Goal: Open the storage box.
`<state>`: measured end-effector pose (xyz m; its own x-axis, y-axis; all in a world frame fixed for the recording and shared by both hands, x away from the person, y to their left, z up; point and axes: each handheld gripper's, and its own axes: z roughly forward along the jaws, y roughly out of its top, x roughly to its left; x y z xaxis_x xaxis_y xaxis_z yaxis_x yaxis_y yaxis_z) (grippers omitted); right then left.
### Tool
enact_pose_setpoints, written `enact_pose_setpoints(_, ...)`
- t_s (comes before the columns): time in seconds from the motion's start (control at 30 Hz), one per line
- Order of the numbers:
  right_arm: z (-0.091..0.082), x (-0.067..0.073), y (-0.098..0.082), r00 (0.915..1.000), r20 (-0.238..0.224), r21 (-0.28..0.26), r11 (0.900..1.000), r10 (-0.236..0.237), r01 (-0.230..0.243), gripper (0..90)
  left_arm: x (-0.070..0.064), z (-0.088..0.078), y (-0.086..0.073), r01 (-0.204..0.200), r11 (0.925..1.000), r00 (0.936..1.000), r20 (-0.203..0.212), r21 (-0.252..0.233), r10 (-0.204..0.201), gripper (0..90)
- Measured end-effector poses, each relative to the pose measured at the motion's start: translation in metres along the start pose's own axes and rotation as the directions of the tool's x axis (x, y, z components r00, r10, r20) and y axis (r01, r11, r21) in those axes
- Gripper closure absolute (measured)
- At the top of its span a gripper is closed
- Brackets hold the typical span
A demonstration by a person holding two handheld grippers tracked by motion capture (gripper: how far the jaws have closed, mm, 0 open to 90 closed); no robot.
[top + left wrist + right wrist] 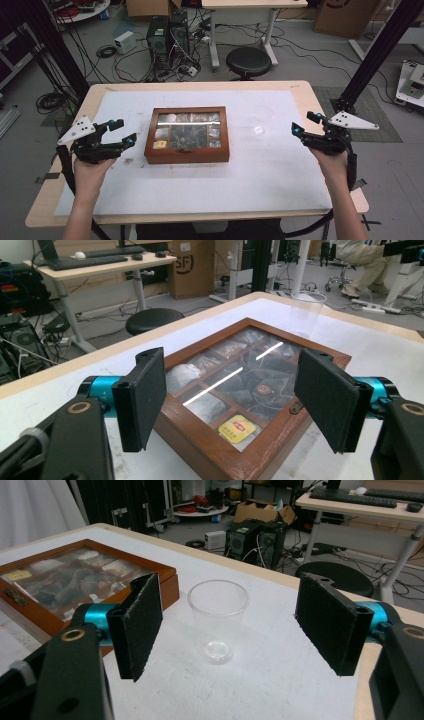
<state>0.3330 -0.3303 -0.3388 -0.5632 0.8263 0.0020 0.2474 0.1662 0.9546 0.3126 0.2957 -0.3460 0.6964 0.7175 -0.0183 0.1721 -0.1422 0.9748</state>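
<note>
Cables, computer towers and a black stool (248, 61) crowd the floor beyond my table (305, 95), whose top is covered by a white mat (200, 185).

Just past the tips of my left gripper (121, 133) sits the wooden box (187, 135), and through the left gripper view it lies straight ahead between my spread jaws, one corner turned toward me. It lies flat, its long axis running across the table from my left gripper toward my right one, its lid facing up. It is reddish-brown wood with a glass lid over a grid of small compartments; packets lie inside, one yellow (237, 429), and a small metal clasp (297, 408) sits on the front edge. Light streaks glare across the glass.

Ahead of my right gripper (306, 123), between it and the box, a clear plastic cup (218, 620) stands upright, mouth up, well apart from the box.

Both grippers are released, jaws spread wide with nothing between the pads. Neither touches anything.

Bare mat lies on every side of the box, widest on my near side. My left gripper hangs close to the table's left edge, my right near the right edge.
</note>
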Motion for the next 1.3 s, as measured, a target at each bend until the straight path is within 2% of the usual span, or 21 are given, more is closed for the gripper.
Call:
enact_pose_setpoints(0.17, 0.0, 0.0, 0.002, 0.9997, 0.009, 0.013, 1.0, 0.022, -0.022, 24.6, 0.001, 0.001, -0.001, 0.028, 0.9996, 0.9996, 0.0, 0.011, -0.028, 28.5)
enact_pose_setpoints(0.3, 0.003, 0.0, 0.001, 0.9999, 0.003, 0.03, 0.999, 0.016, -0.016, 24.1, 0.001, 0.002, -0.001, 0.029, 0.9992, 0.9995, -0.011, 0.026, -0.029, 27.2)
enact_pose_setpoints(0.37, 0.005, -0.001, 0.0, 0.9998, -0.002, 0.04, 0.999, 0.018, -0.018, 24.1, 0.001, 0.003, -0.001, 0.029, 0.9991, 0.9996, 0.0, 0.031, -0.029, 26.8)
enact_pose_setpoints(0.6, 0.003, -0.001, 0.0, 0.9998, 0.006, 0.03, 0.999, 0.016, -0.017, 24.1, 0.0, 0.004, -0.003, 0.015, 0.9989, 0.9999, 0.007, 0.044, -0.016, 26.2)
enact_pose_setpoints(0.7, 0.004, 0.0, 0.001, 0.9999, 0.01, 0.029, 0.999, 0.014, -0.014, 24.1, 0.001, 0.006, -0.006, 0.021, 0.9984, 0.9996, 0.019, 0.053, -0.022, 25.4)
enact_pose_setpoints(1.0, 0.004, 0.0, 0.0, 0.9998, 0.014, 0.033, 0.999, 0.016, -0.017, 24.2, 0.004, 0.016, -0.021, 0.043, 0.9918, 0.9979, 0.044, 0.121, -0.048, 25.4)
enact_pose_setpoints(1.3, 0.007, 0.0, 0.0, 0.9997, 0.017, 0.037, 0.999, 0.016, -0.017, 24.2, 0.006, 0.016, -0.035, 0.054, 0.9852, 0.9969, 0.047, 0.163, -0.063, 25.4)
